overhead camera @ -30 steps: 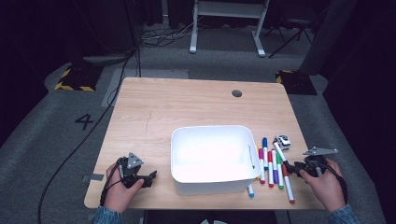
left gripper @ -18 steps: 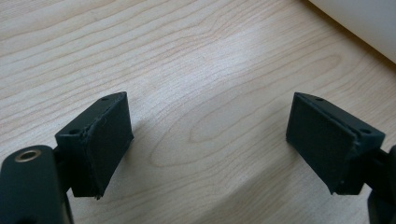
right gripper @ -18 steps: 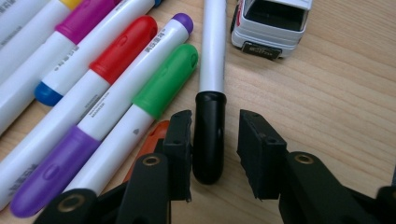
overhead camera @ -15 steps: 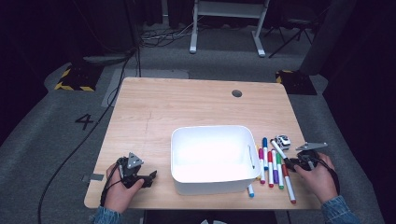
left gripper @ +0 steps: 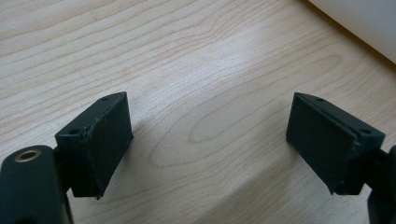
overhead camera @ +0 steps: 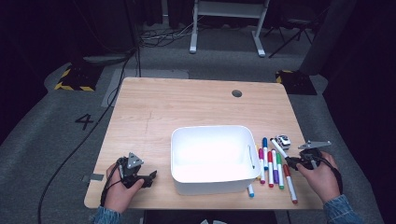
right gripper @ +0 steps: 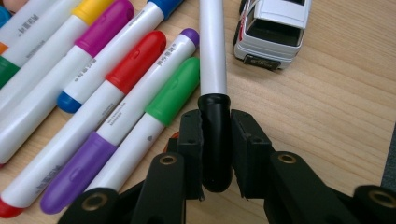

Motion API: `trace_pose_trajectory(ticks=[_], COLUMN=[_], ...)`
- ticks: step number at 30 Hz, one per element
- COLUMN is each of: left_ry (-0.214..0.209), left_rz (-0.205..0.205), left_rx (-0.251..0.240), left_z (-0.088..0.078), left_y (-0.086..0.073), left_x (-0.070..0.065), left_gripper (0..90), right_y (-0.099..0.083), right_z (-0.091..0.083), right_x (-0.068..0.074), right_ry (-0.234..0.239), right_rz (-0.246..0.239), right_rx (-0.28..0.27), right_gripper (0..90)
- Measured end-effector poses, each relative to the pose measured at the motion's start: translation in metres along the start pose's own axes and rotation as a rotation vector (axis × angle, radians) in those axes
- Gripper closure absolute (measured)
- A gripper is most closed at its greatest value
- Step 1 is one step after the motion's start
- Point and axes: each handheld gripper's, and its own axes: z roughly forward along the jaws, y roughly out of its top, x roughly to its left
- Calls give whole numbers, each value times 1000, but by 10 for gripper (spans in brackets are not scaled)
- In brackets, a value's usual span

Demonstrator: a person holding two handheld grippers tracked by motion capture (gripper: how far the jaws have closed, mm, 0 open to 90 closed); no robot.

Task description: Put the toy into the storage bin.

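At table's right edge, right hand-held gripper (right gripper: 215, 140) low, clamped on black-capped marker (right gripper: 213, 70).

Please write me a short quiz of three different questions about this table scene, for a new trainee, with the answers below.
1. True or false: the right tongs are shut on the black-capped marker.
2. Which thing stands beside that marker in the right gripper view? A) a white toy car B) a cup C) a spoon
3. Fill in: the left tongs stand ____ over bare wood, with nothing between the jaws.

Key
1. True. The jaws have just been closing, and both pads now press on the black cap.
2. A, the white toy car; the white bin lies to the other side of the markers in the high view.
3. open
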Motion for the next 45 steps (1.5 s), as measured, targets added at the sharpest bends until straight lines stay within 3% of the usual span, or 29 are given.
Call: trace_pose_trajectory(ticks=[8,16,31,36,40,45], left_ry=[1,0,8,17,24,24], left_rz=[0,0,-12,-18,-19,-19], left_rx=[0,0,-6,0,-5,-5], left_z=[0,0,1,0,0,0], left_y=[0,0,0,-1,-1,-1], left_x=[0,0,-2,-4,-4,-4], left_gripper=[145,145,146,150,151,151], right_y=[2,14,57,79,95,113], right_z=[-18,-45,-98,-113,-117,-108], right_x=[4,23,68,90,106,127], right_ry=[9,51,173,207,251,298], right_rz=[4,-35,-135,-201,-242,-287], right_rx=[-25,-43,-109,-128,-132,-115], right_gripper=[752,752,752,751,751,751])
